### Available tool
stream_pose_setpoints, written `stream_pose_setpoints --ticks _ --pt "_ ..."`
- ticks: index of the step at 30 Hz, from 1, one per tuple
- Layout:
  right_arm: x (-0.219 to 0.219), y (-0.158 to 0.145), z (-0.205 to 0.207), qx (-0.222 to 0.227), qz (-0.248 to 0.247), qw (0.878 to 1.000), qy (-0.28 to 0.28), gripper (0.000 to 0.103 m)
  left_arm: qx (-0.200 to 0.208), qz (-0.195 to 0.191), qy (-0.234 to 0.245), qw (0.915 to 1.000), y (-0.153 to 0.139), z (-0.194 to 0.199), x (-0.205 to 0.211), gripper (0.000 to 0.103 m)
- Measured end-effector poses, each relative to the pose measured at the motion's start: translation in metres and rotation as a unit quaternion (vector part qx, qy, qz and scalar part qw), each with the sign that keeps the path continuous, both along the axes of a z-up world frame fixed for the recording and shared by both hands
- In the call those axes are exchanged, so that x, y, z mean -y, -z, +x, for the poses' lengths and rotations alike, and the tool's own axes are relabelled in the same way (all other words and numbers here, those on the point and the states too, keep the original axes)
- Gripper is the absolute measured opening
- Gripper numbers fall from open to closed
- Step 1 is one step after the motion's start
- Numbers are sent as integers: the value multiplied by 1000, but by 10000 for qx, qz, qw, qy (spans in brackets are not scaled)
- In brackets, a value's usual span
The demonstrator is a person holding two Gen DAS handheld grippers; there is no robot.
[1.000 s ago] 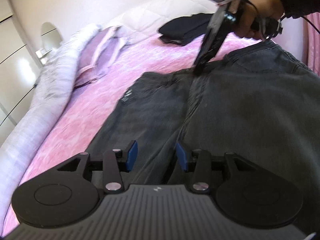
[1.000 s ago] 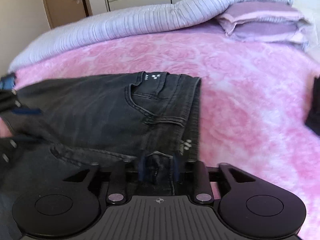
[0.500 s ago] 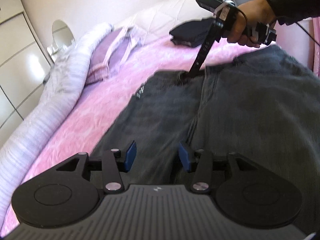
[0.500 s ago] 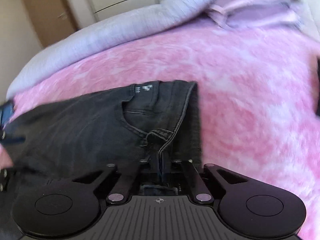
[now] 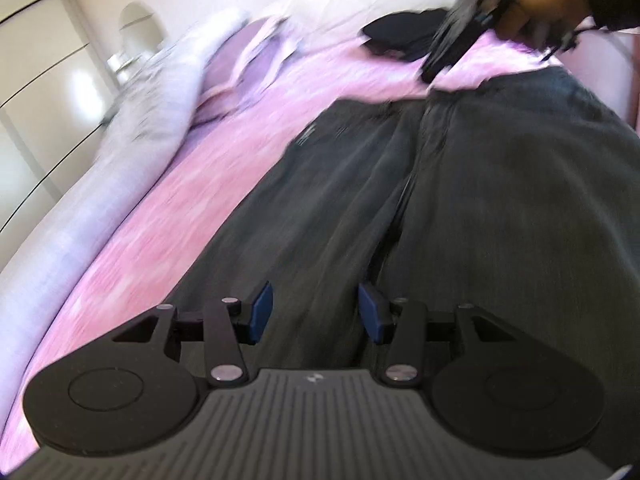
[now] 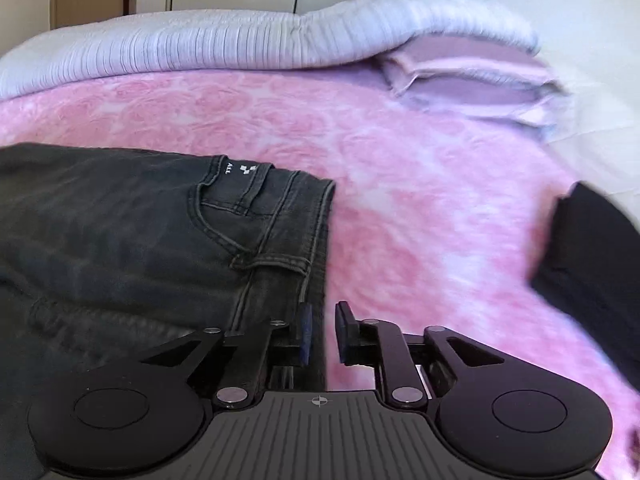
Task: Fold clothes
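Dark grey jeans point(image 5: 440, 200) lie spread on the pink blanket point(image 5: 180, 208), waistband at the far end. My left gripper point(image 5: 316, 312) hovers over a trouser leg with its blue pads apart and nothing pinched. In the right wrist view the waistband and pocket of the jeans point(image 6: 120, 232) fill the left half. My right gripper point(image 6: 322, 330) sits at the waistband's edge; its jaws are opening and no cloth is pressed between them. The left wrist view shows the right gripper point(image 5: 430, 74) held by a hand point(image 5: 532, 4), just above the waistband.
A folded black garment point(image 5: 396, 36) lies beyond the jeans, also at the right edge as a black garment point(image 6: 592, 264). A white ribbed duvet point(image 6: 200, 44) and purple pillows point(image 6: 472, 80) line the far side. Wardrobe doors point(image 5: 36, 80) stand behind.
The right gripper was shut on the waistband half a second ago; it has let go and lifted off it. The left gripper has shifted along the jeans, its jaws a little wider.
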State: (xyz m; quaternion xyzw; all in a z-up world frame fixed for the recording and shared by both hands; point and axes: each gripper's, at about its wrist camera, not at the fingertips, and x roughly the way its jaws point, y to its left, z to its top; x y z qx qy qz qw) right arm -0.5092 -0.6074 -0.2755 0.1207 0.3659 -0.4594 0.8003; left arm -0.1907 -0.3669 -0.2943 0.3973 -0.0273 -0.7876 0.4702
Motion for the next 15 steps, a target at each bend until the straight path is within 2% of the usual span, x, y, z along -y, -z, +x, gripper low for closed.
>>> stream_pose_setpoints --ticks 1,3,5,6,7,8,12,15 --pt "-15 -8 -3 97 -64 9999 -35 22 95 -45 -168 9998 -2 13 -13 45" --pt "-50 -22 -6 279 -192 9994 -117 34 217 -89 -538 9983 -7 39 -39 44" --pt "-92 -29 -5 543 -248 9981 -169 43 96 31 -1027 9947 -12 68 -68 44" --pt "-112 -32 -5 713 -208 9971 -189 50 35 91 -1270 9919 -15 83 -82 44" --pt "-130 -32 -1 875 -48 9958 -266 53 7 126 -1455 9893 -18 99 -96 44" --pt "-144 -30 6 921 81 9949 -408 54 41 126 -1594 9871 -21 115 -107 45" --pt "-190 -21 38 569 221 9941 -893 54 254 101 -2212 9749 -31 178 -143 45" --pt "-200 -21 65 546 400 9922 -1049 55 374 53 -2577 9655 -39 230 -156 45"
